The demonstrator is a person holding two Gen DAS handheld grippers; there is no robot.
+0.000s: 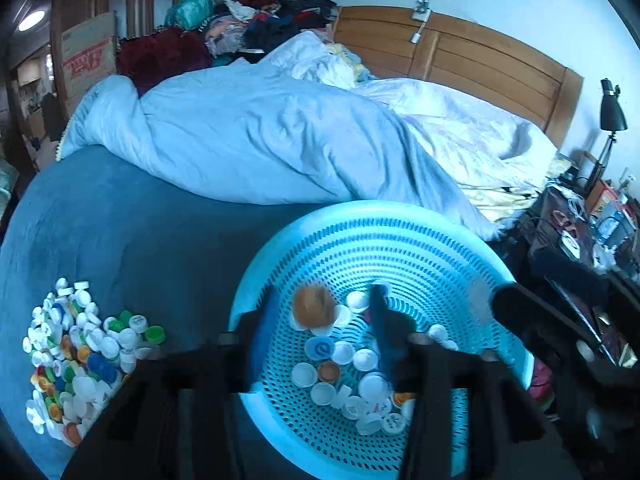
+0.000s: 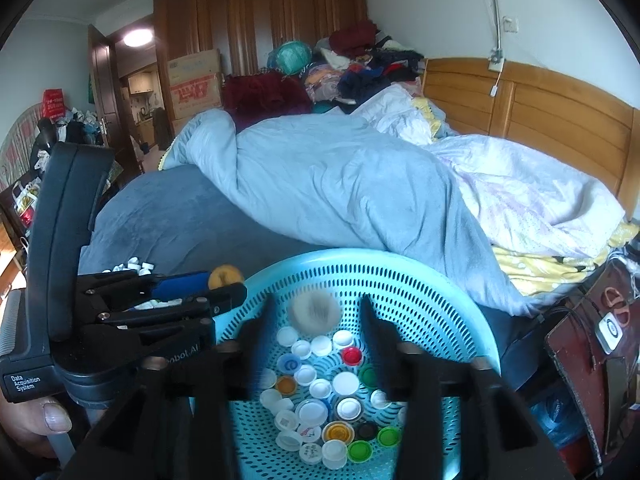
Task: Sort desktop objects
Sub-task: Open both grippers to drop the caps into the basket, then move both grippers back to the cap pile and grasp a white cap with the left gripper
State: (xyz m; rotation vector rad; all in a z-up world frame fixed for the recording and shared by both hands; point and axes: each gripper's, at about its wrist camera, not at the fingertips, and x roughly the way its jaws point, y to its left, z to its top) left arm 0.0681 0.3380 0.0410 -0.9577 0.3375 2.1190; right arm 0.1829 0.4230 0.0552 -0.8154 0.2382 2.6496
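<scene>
The open top of the blue perforated basket (image 2: 400, 280) is unobstructed from above except where the left gripper (image 1: 320, 308) and right gripper (image 2: 316, 312) both hang over it with jaws parted, each with a blurred cap between its fingers, untouched by either finger. The basket floor is partly covered by loose bottle caps (image 2: 320, 400), with bare perforated wall toward the far rim. The rumpled duvet (image 1: 260, 136) blocks access behind the basket; the bed's blue blanket (image 1: 140, 232) is free between the basket and the cap pile (image 1: 76, 356).
</scene>
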